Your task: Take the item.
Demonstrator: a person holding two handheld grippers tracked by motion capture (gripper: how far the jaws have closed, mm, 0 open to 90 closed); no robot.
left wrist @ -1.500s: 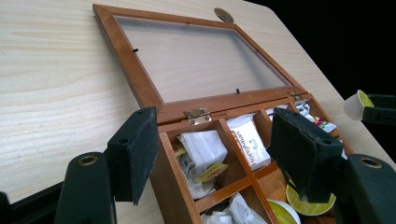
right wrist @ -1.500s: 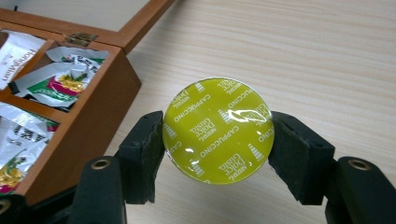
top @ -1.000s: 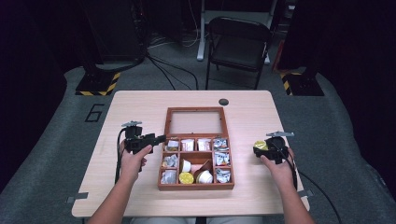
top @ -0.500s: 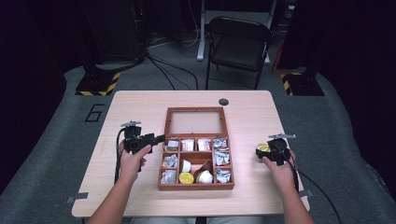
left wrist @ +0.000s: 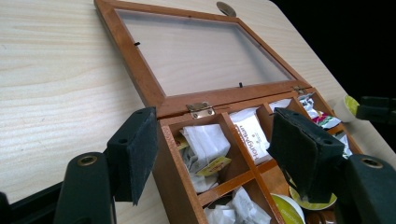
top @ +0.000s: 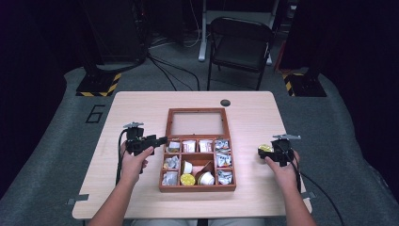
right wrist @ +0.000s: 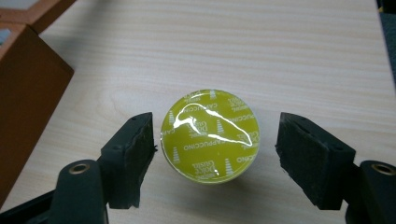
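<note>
Your right gripper (right wrist: 215, 154) has just been opening, fingers released around the capsule (right wrist: 210, 135), upright, yellow lid up, on the tabletop (right wrist: 280, 56).

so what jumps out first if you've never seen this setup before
The open wooden box at the middle of the table, its glass lid laid flat behind it and its compartments full of packets and capsules. To its right, a yellow-green cappuccino capsule sits on the bare wood between the right gripper jaws, which have just been opening, a gap on one side. The left gripper straddles the box's near left corner.
</note>
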